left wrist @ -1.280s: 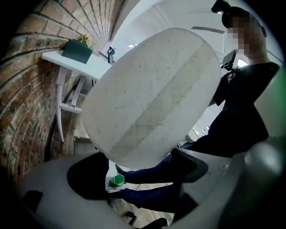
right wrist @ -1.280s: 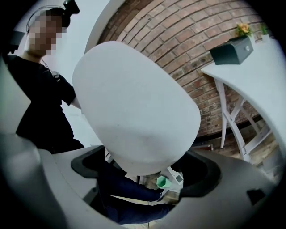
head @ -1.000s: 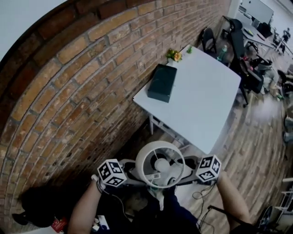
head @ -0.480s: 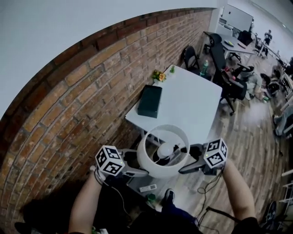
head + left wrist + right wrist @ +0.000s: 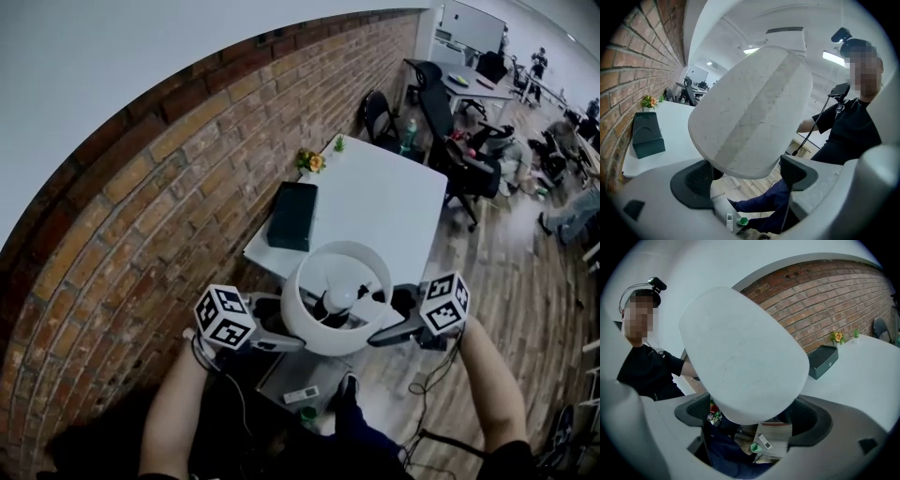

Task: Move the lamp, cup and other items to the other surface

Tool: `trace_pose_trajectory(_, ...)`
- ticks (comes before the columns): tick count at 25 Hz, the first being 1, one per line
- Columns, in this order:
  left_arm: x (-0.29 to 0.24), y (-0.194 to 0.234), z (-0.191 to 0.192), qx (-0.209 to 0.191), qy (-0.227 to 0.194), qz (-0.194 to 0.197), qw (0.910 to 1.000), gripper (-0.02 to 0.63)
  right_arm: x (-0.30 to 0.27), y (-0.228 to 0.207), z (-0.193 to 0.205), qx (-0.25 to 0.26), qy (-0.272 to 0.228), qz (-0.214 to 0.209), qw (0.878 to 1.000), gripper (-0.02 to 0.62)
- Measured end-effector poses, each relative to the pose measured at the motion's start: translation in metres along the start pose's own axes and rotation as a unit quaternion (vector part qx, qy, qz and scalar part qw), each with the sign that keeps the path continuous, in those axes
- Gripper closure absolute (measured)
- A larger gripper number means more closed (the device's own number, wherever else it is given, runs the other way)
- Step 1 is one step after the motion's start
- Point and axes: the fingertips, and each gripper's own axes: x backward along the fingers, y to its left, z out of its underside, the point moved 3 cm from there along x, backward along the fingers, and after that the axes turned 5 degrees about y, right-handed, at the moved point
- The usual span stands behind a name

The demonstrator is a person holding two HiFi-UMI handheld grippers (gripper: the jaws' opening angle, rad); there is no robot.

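Note:
A lamp with a round white shade (image 5: 339,298) hangs in the air between my two grippers, its bulb showing from above. My left gripper (image 5: 289,339) reaches in under the shade from the left and my right gripper (image 5: 382,330) from the right. In the left gripper view the shade (image 5: 750,112) fills the middle, with the jaws closed in on its lower part. The right gripper view shows the same shade (image 5: 740,357). Both sets of fingertips are hidden behind it. A green cup (image 5: 754,446) and a remote (image 5: 765,441) lie on a low surface below.
A white table (image 5: 394,216) stands ahead against the brick wall, carrying a dark box (image 5: 292,216), a small flower pot (image 5: 309,161) and a tiny plant (image 5: 338,143). Office chairs (image 5: 380,112) and desks stand beyond it. Wood floor lies to the right.
Both grippers have lifted the lamp higher and carried it forward, closer to the white table. The low surface with the remote and cup has dropped further below.

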Motion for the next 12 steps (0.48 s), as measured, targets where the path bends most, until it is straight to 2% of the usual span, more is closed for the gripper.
trace_pose_trajectory(8, -0.028, 0.055, -0.052, 0.015, 0.001, -0.012, 0.9998, 0.183, 0.038, -0.075, -0.020, 0.006, 0.003, -0.016, 1.000, 0.067)
trace_pose_trajectory(12, -0.046, 0.085, -0.065, 0.027, 0.001, -0.015, 0.9995, 0.183, 0.050, -0.110, -0.025, 0.009, 0.016, -0.018, 1.000, 0.067)
